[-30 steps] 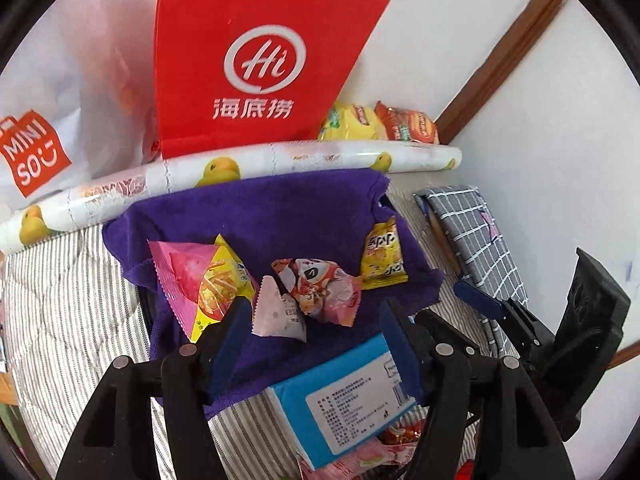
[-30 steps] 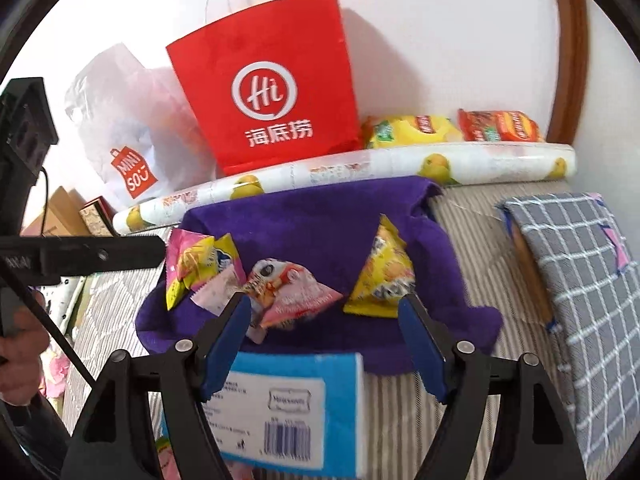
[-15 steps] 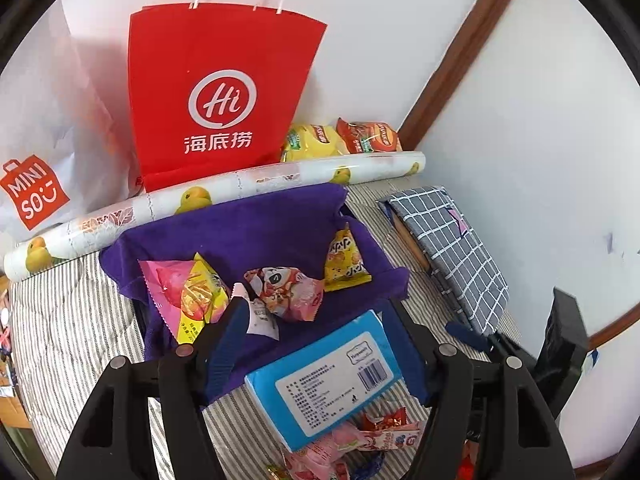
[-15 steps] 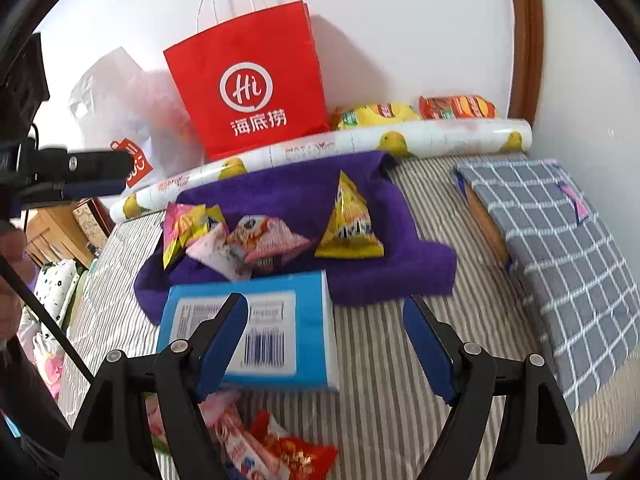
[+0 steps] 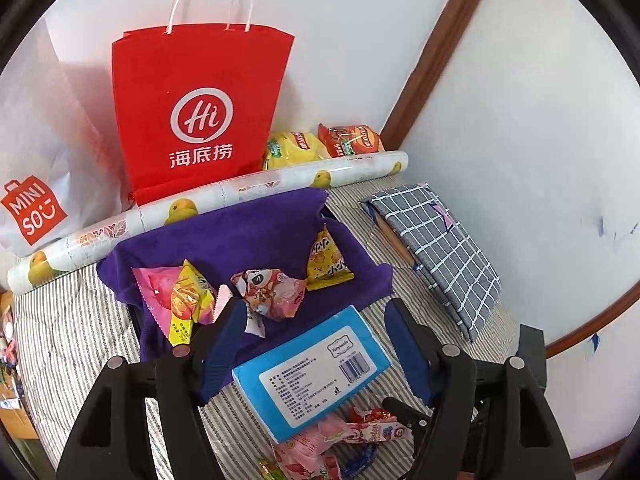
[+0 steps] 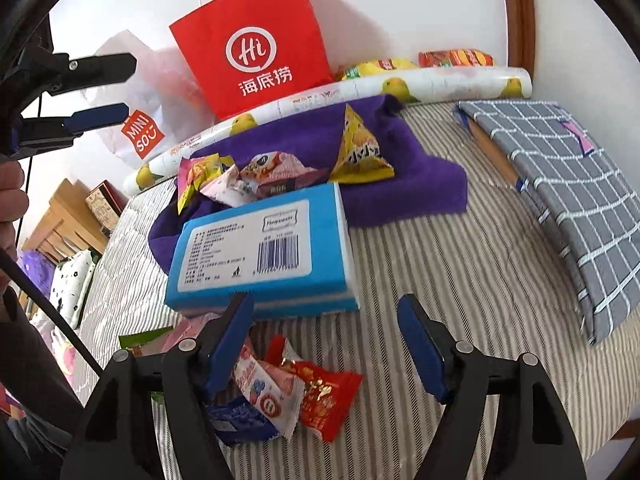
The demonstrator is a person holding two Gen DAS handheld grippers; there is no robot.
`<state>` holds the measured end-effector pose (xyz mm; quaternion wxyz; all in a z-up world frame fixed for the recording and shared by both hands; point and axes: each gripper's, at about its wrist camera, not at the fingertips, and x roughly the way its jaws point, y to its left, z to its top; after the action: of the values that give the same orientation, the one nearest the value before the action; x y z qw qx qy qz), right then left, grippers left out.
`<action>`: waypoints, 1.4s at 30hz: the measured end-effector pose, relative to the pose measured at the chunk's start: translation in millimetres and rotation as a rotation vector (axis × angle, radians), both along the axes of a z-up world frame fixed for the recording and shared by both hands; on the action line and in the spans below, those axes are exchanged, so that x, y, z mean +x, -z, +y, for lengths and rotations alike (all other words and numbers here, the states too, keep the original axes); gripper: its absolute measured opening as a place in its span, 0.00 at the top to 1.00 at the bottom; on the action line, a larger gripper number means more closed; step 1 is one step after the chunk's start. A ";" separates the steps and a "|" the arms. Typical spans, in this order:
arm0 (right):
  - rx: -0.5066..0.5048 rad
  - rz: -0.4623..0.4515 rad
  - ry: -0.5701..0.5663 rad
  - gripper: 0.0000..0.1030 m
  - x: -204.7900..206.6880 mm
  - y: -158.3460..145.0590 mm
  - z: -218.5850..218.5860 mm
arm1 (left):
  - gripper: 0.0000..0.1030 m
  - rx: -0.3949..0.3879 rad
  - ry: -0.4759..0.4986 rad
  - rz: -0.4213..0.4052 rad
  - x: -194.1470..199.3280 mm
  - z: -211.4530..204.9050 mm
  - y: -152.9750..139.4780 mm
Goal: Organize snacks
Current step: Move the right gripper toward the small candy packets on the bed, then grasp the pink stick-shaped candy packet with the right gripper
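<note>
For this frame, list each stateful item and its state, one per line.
left gripper: open, empty
right gripper: open, empty
red paper bag: upright against the wall
blue tissue pack: label up, one edge on the purple towel
yellow triangular snack: sealed, on the towel
patterned roll: rolled up
red candy wrapper: on the striped sheet

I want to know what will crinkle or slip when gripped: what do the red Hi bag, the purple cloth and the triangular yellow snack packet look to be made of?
Red Hi bag: apparently matte paper, with stiff creased sides and white twisted cord handles.
Purple cloth: soft, fuzzy fabric, probably a towel or fleece; it folds limply.
Triangular yellow snack packet: glossy printed plastic film, likely crinkly, with crimped seams.
</note>
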<state>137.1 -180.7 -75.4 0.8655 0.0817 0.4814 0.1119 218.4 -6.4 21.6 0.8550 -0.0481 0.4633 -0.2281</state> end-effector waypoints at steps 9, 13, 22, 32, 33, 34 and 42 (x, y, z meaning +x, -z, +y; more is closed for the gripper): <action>-0.040 0.024 -0.023 0.37 -5.5 12.5 12.8 | 0.33 -0.007 0.002 -0.014 -5.6 -0.1 -6.0; -0.060 0.036 -0.025 0.42 -5.7 17.7 16.8 | 0.33 -0.009 0.001 -0.014 -6.3 1.1 -7.1; -0.086 0.076 -0.034 0.70 -2.8 31.4 23.5 | 0.32 -0.018 0.006 -0.008 -6.5 1.4 -7.9; -0.088 0.100 -0.039 0.80 -2.8 39.5 24.2 | 0.32 -0.016 0.006 -0.006 -5.6 2.1 -7.7; -0.092 0.101 -0.041 0.79 -2.4 40.2 24.6 | 0.32 -0.015 0.005 -0.004 -4.9 1.8 -7.1; -0.091 0.103 -0.042 0.77 -2.0 40.6 25.2 | 0.32 -0.012 0.005 -0.002 -4.8 1.2 -6.8; -0.090 0.109 -0.037 0.79 1.7 48.6 26.1 | 0.32 0.010 0.016 0.012 0.3 -6.6 2.6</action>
<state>138.8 -154.6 -124.0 0.8385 0.0396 0.5340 0.1013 218.8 -13.1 19.0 0.8505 -0.0416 0.4701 -0.2320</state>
